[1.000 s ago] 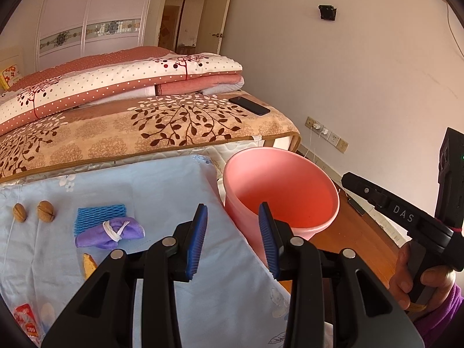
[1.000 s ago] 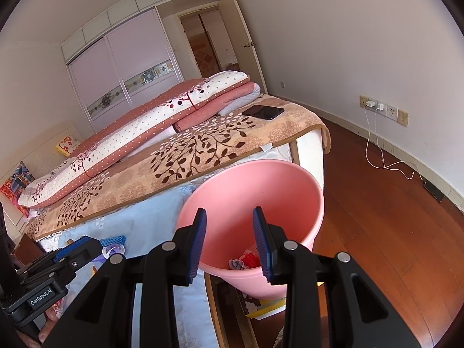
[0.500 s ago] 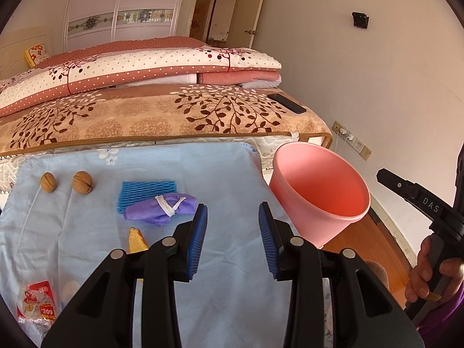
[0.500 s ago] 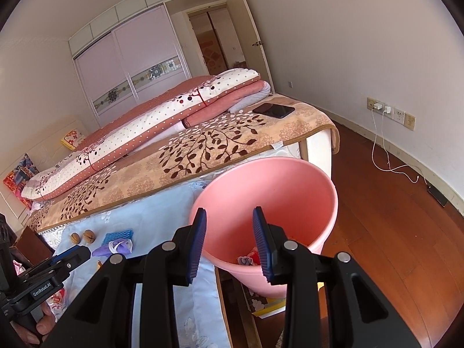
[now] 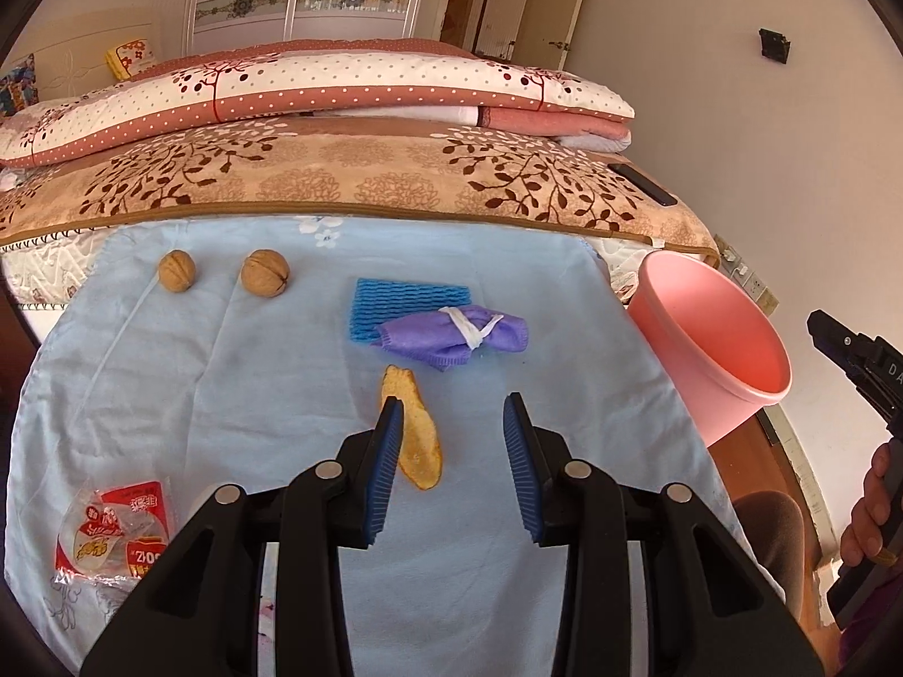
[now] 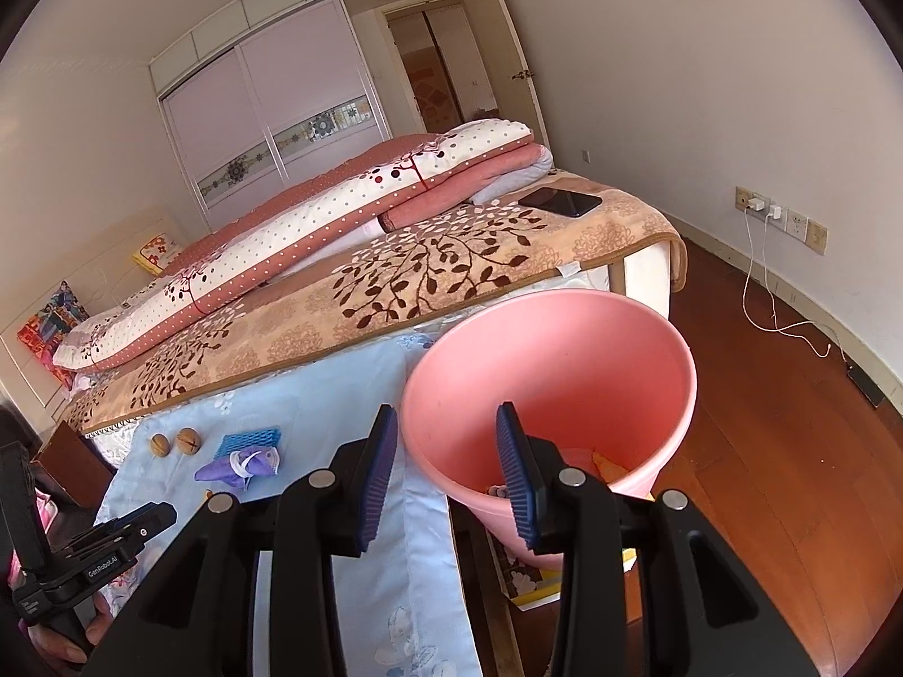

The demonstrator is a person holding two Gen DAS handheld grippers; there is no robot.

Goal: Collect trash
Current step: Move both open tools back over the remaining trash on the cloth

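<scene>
Having swung left from the pink bin (image 5: 728,350) over the blue sheet (image 5: 226,395), left gripper (image 5: 453,412) parted and empty above the orange peel (image 5: 417,440), right gripper (image 6: 446,423) empty, jaws just widened, at the bin's near rim, bare sheet around.

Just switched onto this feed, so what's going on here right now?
A person is collecting trash off a light blue cloth into a pink bin. The left gripper is open and empty, hovering over an orange peel. The right gripper, its fingers having just opened further, holds nothing above the bin. Two walnuts, a blue foam net, a purple cloth bundle and a snack wrapper remain.
</scene>
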